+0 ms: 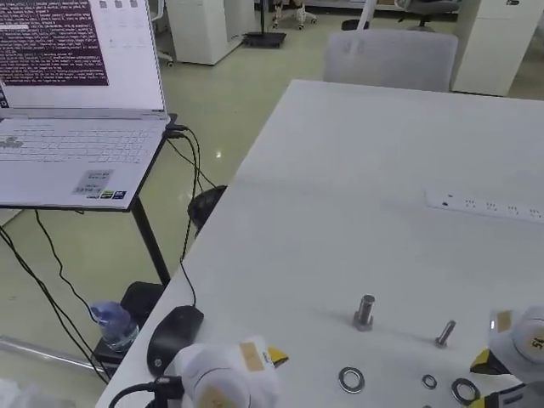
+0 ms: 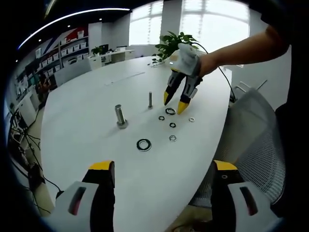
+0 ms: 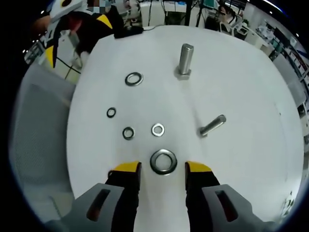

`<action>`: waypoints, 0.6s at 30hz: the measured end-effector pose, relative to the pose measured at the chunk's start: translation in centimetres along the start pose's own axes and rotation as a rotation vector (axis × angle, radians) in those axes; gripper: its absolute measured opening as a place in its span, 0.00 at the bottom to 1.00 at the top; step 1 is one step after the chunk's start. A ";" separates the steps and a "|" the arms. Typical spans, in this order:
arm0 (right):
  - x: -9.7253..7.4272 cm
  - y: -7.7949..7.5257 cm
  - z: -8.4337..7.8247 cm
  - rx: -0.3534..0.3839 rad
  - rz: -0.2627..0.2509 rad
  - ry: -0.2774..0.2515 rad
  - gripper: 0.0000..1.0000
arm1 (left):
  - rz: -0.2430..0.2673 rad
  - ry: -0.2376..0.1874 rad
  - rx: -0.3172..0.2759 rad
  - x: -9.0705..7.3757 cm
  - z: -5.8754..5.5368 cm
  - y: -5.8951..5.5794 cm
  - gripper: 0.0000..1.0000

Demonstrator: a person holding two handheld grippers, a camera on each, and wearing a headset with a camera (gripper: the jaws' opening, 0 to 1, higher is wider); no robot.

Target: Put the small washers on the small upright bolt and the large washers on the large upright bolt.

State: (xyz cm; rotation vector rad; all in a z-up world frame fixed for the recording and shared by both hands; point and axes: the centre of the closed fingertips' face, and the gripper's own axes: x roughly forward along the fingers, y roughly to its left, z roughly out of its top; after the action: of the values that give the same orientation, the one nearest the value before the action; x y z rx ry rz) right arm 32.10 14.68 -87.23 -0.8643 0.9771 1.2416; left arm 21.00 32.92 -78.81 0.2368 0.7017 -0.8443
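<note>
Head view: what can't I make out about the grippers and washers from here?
Right gripper: cut by the right and bottom edges, jaw gap unreadable.
Left gripper: its own body and the bottom edge hide its jaws.
Small washers: too tiny for detail, and the bottom edge crops their group.

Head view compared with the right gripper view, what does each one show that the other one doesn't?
Head view adds a laptop, a mouse and a power strip. Right gripper view adds two more small washers and the right gripper open, a large washer between its jaws. Both share the large bolt, the small bolt, that washer, a second large washer and one small washer.
</note>
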 end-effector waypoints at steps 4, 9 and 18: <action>0.2 0.1 0.0 -0.007 0.005 0.011 0.38 | 0.015 0.017 0.026 0.1 -0.4 0.4 0.81; 0.5 0.2 -0.2 -0.008 0.011 0.027 0.38 | 0.020 0.028 0.033 0.1 -0.6 0.6 0.81; 0.4 0.0 -0.1 -0.021 0.016 0.059 0.36 | 0.027 0.054 0.070 0.0 -0.9 0.9 0.81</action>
State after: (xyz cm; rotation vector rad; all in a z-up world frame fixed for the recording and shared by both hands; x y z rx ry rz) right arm 32.09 14.70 -87.69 -0.9153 1.0217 1.2481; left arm 21.29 33.92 -79.58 0.3319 0.7184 -0.8401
